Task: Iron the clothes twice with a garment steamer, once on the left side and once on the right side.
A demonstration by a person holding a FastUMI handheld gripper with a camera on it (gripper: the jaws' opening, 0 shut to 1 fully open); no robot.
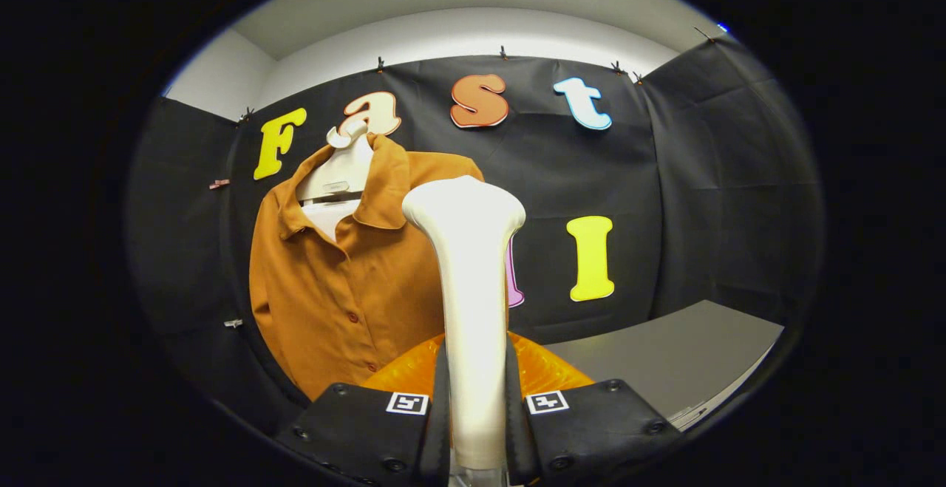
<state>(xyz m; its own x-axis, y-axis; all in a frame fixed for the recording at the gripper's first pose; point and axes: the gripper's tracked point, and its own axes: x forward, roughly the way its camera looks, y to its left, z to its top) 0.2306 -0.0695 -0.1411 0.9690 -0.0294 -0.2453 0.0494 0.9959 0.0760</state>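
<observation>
My jaws (477, 428) are closed on the white handle of the garment steamer (473, 302), one finger pressing each side of it, and the handle rises straight up between them to its flared head. The orange shirt (332, 280) hangs on a pale hanger (341, 169) against the booth wall, beyond my fingers and off to their left, with its buttoned front facing me; the steamer head overlaps the shirt's right shoulder from where I look, though I judge it is well short of the cloth and not touching. An orange, glossy part (547, 369) sits just behind the handle, low down. A grey counter (665, 361) lies beyond my fingers to the right. The risks I see: the smooth handle could twist or slide in my grip as I sweep, and the hanging shirt could swing on its hook if the head pushes too hard, so one side gets a poor pass.
</observation>
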